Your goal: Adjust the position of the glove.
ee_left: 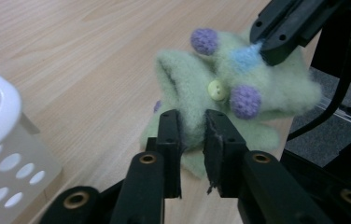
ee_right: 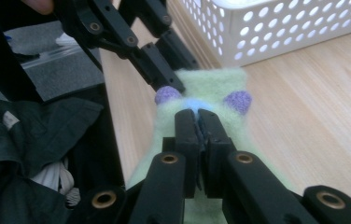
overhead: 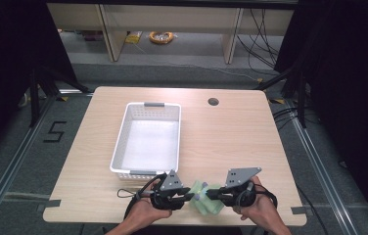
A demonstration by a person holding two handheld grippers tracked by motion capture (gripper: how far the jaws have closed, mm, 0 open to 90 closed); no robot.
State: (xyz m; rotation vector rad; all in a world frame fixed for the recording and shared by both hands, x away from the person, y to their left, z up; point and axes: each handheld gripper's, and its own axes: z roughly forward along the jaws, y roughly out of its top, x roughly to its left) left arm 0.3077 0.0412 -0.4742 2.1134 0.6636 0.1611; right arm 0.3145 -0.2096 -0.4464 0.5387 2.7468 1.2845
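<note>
Both your claws pinch the green felt toy (ee_left: 239, 93): left claw (ee_left: 192, 135) at its near edge, right claw (ee_right: 197, 126) on top. Next, lift it toward the white basket (overhead: 123, 147).

Bright tabletop (dark surround), soft close-up blur

Lower centre of frame: left hand-held gripper (overhead: 188, 197) and right hand-held gripper (overhead: 211, 194) meet on a pale green cloth (overhead: 205, 200) at the near edge of the surface (overhead: 231, 137). White perforated basket (overhead: 123, 142) sits upper left of them.
</note>
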